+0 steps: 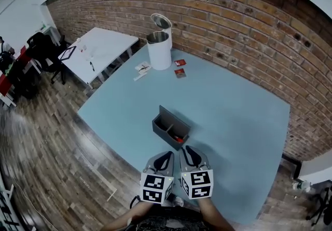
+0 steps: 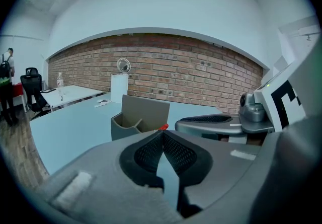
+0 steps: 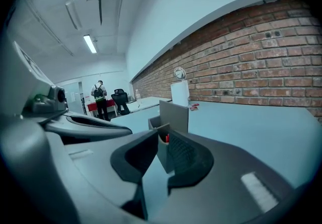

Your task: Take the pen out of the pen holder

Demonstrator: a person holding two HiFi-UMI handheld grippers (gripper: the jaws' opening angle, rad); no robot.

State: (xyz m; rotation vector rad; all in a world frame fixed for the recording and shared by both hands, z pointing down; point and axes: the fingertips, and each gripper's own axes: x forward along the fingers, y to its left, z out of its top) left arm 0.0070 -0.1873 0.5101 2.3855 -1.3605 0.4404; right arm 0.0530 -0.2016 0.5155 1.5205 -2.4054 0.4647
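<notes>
A grey pen holder (image 1: 167,121) stands mid-table on the light blue table (image 1: 233,116). A red pen (image 1: 179,139) pokes out of its near right compartment. Both grippers hover side by side just in front of the holder, near the table's front edge. My left gripper (image 1: 168,154) is shut, its pads touching at the tips with nothing between them. My right gripper (image 1: 188,149) is open by a narrow gap, also empty. In the left gripper view the holder (image 2: 141,115) and pen tip (image 2: 163,127) sit just past the left gripper (image 2: 162,133). The right gripper (image 3: 162,135) frames the holder (image 3: 174,113) and pen (image 3: 166,138).
A white cylindrical bin (image 1: 160,48) with its lid up stands at the table's far end, with small red items (image 1: 180,71) and papers (image 1: 141,68) beside it. A white desk (image 1: 98,48) stands at far left. A brick wall (image 1: 249,32) borders the table. A person (image 3: 99,98) stands far off.
</notes>
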